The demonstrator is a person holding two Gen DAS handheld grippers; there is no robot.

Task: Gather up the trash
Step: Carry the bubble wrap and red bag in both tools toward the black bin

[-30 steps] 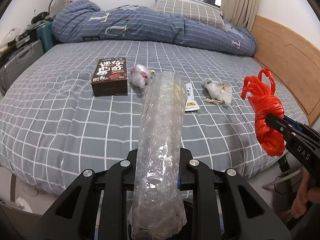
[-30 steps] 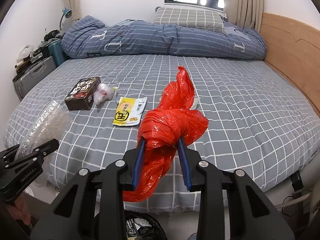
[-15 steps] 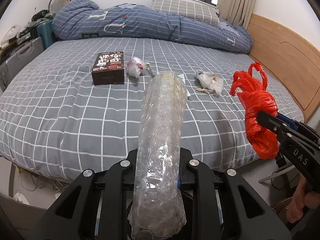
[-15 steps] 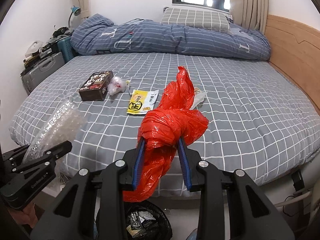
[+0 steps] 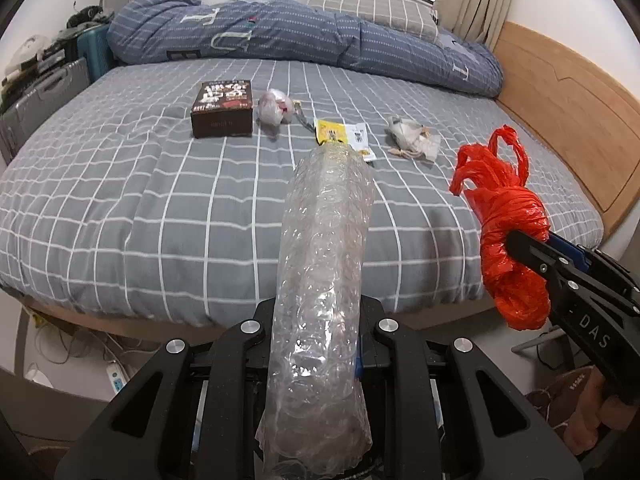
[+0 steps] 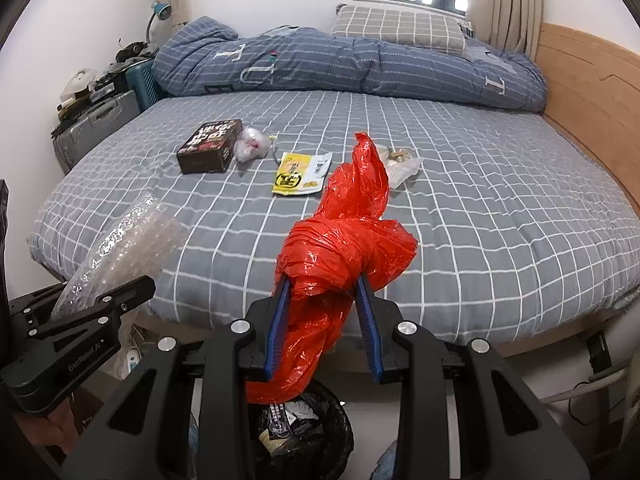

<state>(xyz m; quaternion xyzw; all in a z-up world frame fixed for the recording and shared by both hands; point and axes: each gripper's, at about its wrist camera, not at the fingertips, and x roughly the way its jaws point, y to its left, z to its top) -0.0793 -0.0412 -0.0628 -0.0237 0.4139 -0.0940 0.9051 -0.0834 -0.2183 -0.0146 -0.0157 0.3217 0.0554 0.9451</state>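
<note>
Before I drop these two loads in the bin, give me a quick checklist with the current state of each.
1. Left gripper shut on the bubble wrap: ok.
2. Right gripper shut on the red bag: ok.
3. Bin below the red bag: ok.
4. Bin below the bubble wrap: cannot tell.
5. Room left in the bin: cannot tell, it already holds trash.
6. Bed cleared: not ok, box and yellow packet remain.

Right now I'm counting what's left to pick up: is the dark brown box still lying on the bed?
Yes, the dark brown box lies on the bed, beside a small crumpled clear bag.
</note>
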